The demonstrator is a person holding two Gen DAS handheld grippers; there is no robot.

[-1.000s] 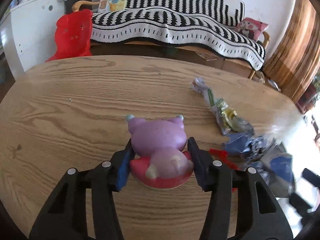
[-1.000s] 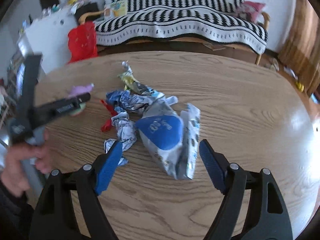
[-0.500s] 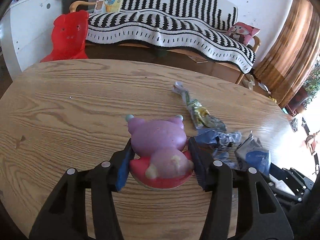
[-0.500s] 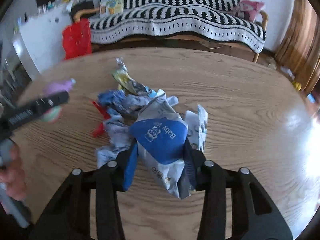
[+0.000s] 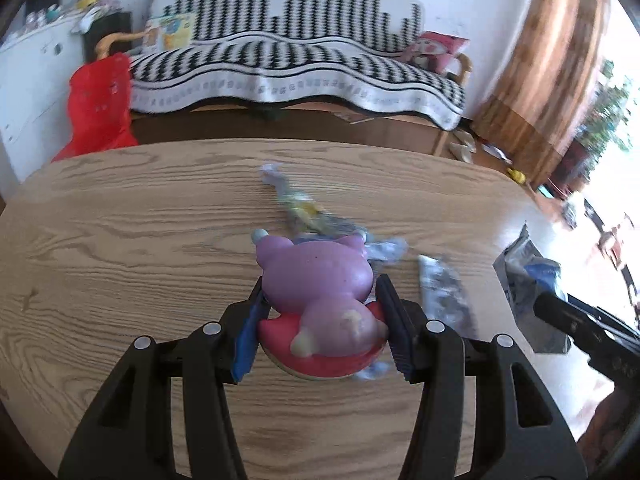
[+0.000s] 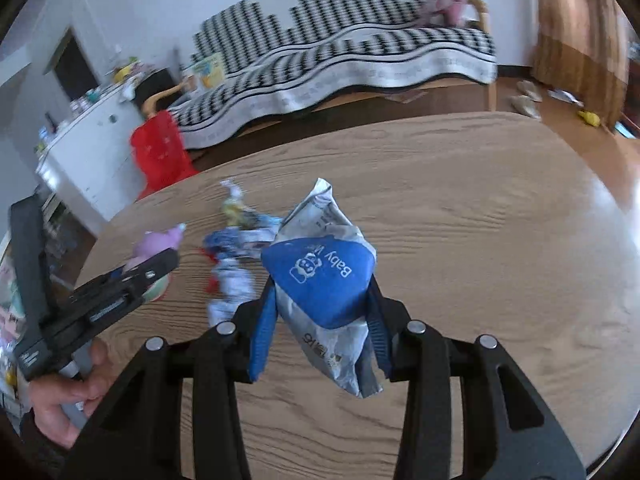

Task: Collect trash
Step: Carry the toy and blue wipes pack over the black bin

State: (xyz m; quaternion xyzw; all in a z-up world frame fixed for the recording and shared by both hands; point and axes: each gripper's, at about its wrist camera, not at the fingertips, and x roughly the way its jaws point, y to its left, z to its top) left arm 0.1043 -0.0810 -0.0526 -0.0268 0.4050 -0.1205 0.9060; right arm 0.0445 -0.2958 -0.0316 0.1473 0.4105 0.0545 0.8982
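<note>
My left gripper [image 5: 322, 292] is shut on a purple cat toy [image 5: 312, 272] with a red base, held just above the wooden table [image 5: 120, 240]. My right gripper [image 6: 323, 292] is shut on a crumpled grey packet with a blue "Baby" label [image 6: 320, 268], held off the table. The rest of the trash lies behind both: a yellow-green wrapper [image 5: 304, 208], crumpled blue-and-white wrappers [image 6: 236, 248], a grey wrapper [image 5: 444, 296] and a red scrap [image 6: 210, 284]. The right wrist view shows the left gripper [image 6: 120, 284], toy [image 6: 158, 242] and a hand [image 6: 68, 400] at the left.
Past the table's far edge stand a sofa under a black-and-white striped blanket [image 5: 280, 64], a red plastic chair [image 5: 100, 104] and a white cabinet [image 6: 80, 144]. A brown curtain [image 5: 552, 60] hangs at the right. Bare wood stretches over the table's left side and right side [image 6: 500, 240].
My right gripper closed on the blue-labelled packet and lifted it off the table, rolling as it rose. My left gripper carried the toy up and right, close to the trash pile.
</note>
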